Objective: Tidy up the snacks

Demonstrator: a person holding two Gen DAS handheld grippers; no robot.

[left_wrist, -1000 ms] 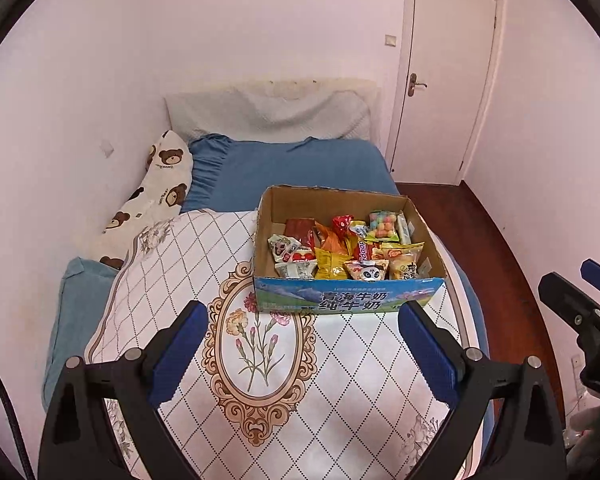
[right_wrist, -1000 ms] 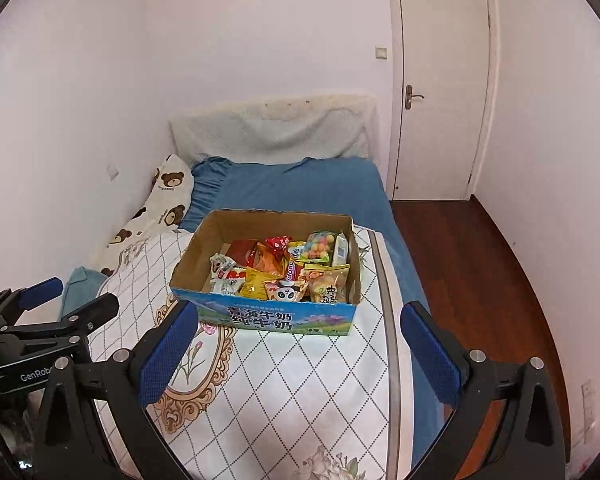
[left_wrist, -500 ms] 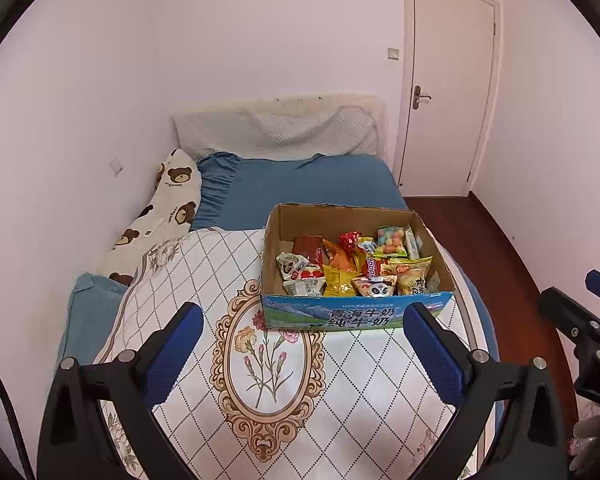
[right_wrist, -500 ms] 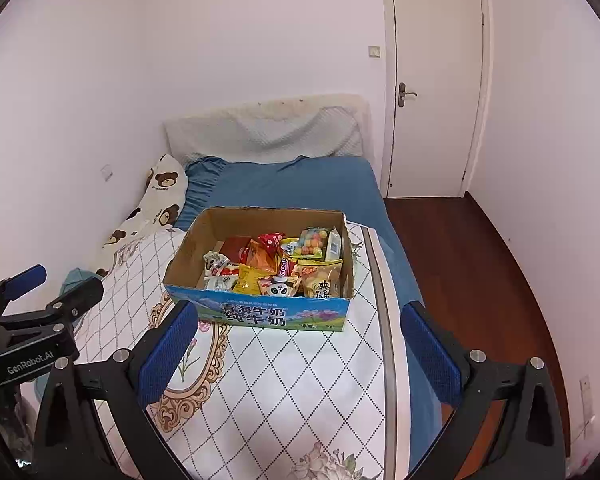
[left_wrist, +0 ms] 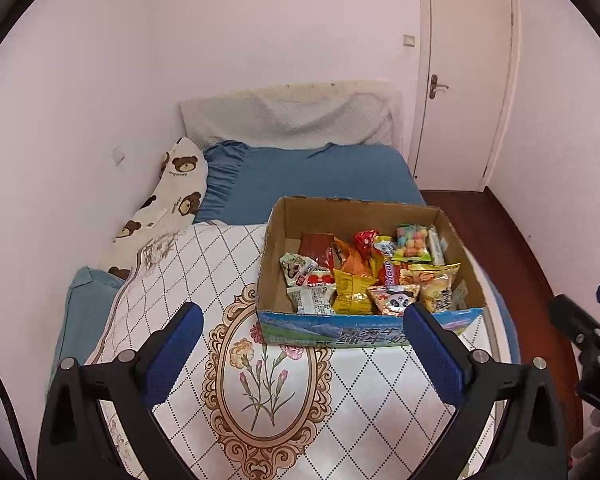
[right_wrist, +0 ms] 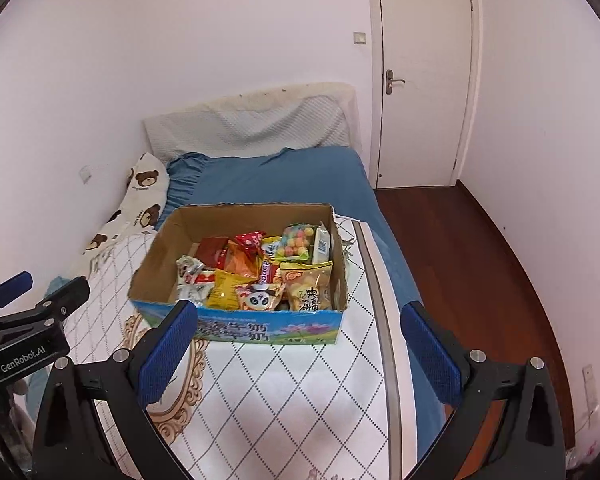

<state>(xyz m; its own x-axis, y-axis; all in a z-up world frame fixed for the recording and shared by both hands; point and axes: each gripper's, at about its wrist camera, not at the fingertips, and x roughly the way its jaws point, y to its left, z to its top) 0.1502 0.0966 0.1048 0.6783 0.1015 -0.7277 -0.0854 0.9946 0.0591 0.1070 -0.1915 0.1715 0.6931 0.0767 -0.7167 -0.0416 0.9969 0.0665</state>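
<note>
One cardboard box (left_wrist: 364,332) of roughly a dozen snack packets (left_wrist: 374,276) on the quilt (left_wrist: 236,380) of one bed (left_wrist: 320,176); left gripper (left_wrist: 302,354) and right gripper (right_wrist: 298,350), fingers apart, empty, short of box; one door (right_wrist: 424,76) behind.

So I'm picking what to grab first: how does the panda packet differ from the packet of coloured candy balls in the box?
The panda packet lies at the box's near wall, while the candy ball packet sits toward the far right corner. The panda packet is opaque with a printed face; the candy ball packet is clear, showing its coloured balls. Both are small sealed packets in the cardboard box, untouched by either claw.
</note>
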